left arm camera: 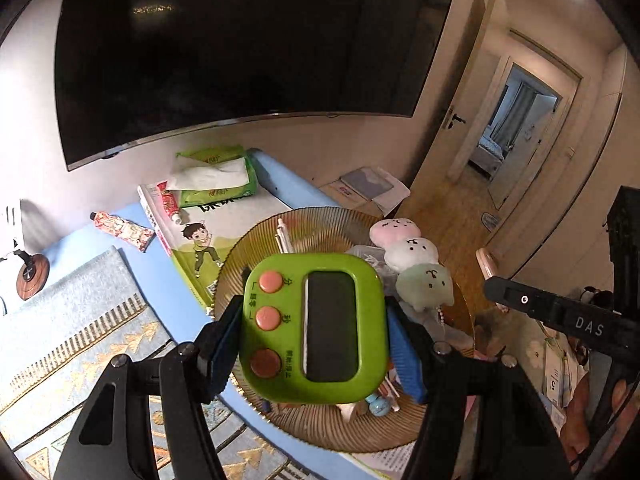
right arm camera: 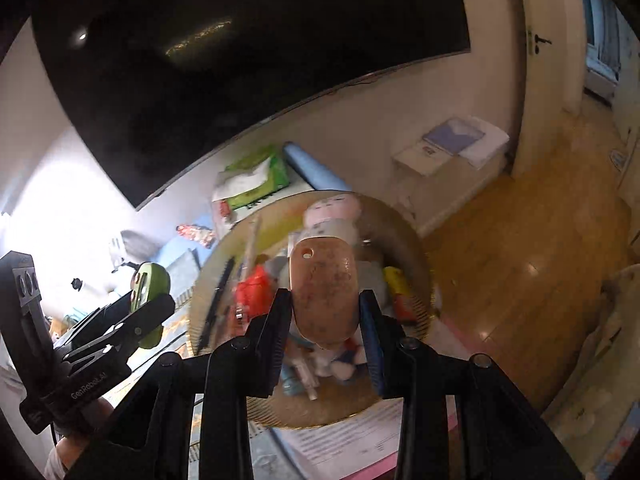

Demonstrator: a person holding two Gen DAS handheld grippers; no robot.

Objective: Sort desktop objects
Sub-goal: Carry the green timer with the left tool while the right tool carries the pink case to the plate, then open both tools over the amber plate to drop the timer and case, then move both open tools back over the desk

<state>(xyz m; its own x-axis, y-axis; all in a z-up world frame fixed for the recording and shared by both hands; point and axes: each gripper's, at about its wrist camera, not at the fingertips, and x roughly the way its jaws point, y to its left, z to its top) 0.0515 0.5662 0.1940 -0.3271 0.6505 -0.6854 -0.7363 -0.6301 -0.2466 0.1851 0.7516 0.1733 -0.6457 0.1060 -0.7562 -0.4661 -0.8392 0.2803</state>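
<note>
My left gripper (left arm camera: 314, 334) is shut on a green digital timer (left arm camera: 312, 326) with three pink buttons, held above a round ribbed amber plate (left arm camera: 320, 428). My right gripper (right arm camera: 326, 312) is shut on a flat speckled pinkish-brown piece (right arm camera: 324, 290) with a small hole near its top, over the same plate (right arm camera: 208, 280). The plate holds a three-ball plush skewer (left arm camera: 412, 258), pens, a comb and several small items. From the right wrist view the left gripper's fingers (right arm camera: 140, 320) appear at the left with the timer (right arm camera: 150, 286).
A large dark TV (left arm camera: 240, 48) hangs on the wall behind the blue desk mat (left arm camera: 160, 276). A green tissue pack (left arm camera: 216, 178), a picture book (left arm camera: 196, 240), a patterned tube (left arm camera: 122, 230) and a grey woven mat (left arm camera: 72, 320) lie left of the plate. Wooden floor (right arm camera: 520, 240) lies right.
</note>
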